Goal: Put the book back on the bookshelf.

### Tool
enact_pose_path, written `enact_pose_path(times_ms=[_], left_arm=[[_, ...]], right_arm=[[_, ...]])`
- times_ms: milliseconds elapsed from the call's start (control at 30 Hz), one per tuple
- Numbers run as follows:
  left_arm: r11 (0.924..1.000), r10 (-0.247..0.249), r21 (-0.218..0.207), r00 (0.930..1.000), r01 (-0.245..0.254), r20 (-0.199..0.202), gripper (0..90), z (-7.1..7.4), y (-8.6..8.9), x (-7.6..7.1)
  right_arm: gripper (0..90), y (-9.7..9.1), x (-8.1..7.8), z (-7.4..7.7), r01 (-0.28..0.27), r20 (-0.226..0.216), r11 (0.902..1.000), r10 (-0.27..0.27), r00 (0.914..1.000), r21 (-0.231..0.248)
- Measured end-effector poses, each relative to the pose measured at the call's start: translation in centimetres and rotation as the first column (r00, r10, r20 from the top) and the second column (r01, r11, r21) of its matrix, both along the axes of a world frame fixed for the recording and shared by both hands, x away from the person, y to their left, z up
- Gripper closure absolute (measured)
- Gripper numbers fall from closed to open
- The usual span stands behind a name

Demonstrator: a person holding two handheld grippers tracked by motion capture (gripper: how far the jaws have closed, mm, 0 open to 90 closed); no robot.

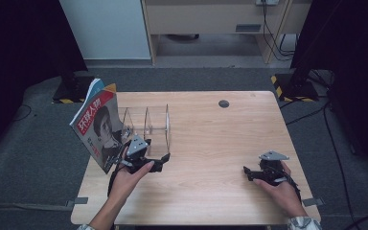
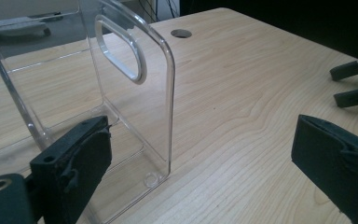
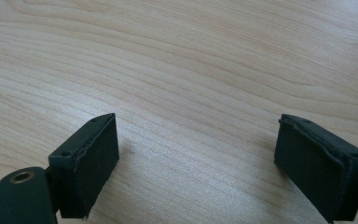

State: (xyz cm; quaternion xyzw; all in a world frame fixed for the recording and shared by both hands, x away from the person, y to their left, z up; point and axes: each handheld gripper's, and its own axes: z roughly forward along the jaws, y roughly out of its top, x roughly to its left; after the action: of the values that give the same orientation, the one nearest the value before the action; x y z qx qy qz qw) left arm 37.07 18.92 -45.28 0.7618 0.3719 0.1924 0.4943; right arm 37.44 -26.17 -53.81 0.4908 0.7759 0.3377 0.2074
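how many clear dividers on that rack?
3 show: one beside the magazine, one in the middle, one at the right end. The magazine may hide another.

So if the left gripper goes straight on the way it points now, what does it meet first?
Probably the nearest divider of the clear acrylic rack: it stands just ahead of the left gripper, toward its left jaw. The right half of the gap faces bare table; depth is uncertain.

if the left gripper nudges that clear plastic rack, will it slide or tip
The clear rack probably slides: it looks light, with a flat base on the smooth table. A push high on a thin divider might tilt it. The magazine leaning at its end could fall.
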Motion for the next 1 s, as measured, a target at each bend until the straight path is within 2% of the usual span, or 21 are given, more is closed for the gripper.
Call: enact_pose_path(times_ms=[200, 433, 767, 1000], left_arm=[[0.9998, -0.02, -0.005, 0.9998, 0.02, 0.003, 4.2, 0.5, -0.5, 0.0], [0.9979, -0.064, 0.009, 0.9979, 0.064, -0.008, 4.1, 0.5, -2.7, 0.4], [0.9891, -0.137, 0.051, 0.9904, 0.138, -0.018, 4.0, 0.1, -6.1, 0.7], [0.9827, -0.173, 0.061, 0.9844, 0.175, -0.03, 3.9, -0.5, -8.0, 0.7]], right_arm=[[13.7, 0.0, 0.0, 0.0, 0.002, 0.0, 1.0, -0.002, 1.0, -0.001], [13.3, 0.0, -0.1, 0.0, 0.007, 0.001, 1.0, -0.007, 1.0, -0.002], [12.8, 0.1, -0.1, 0.0, 0.007, -0.001, 1.0, -0.007, 1.0, -0.002], [12.7, 0.0, -0.1, 0.0, 0.004, -0.001, 1.0, -0.004, 1.0, -0.003]])
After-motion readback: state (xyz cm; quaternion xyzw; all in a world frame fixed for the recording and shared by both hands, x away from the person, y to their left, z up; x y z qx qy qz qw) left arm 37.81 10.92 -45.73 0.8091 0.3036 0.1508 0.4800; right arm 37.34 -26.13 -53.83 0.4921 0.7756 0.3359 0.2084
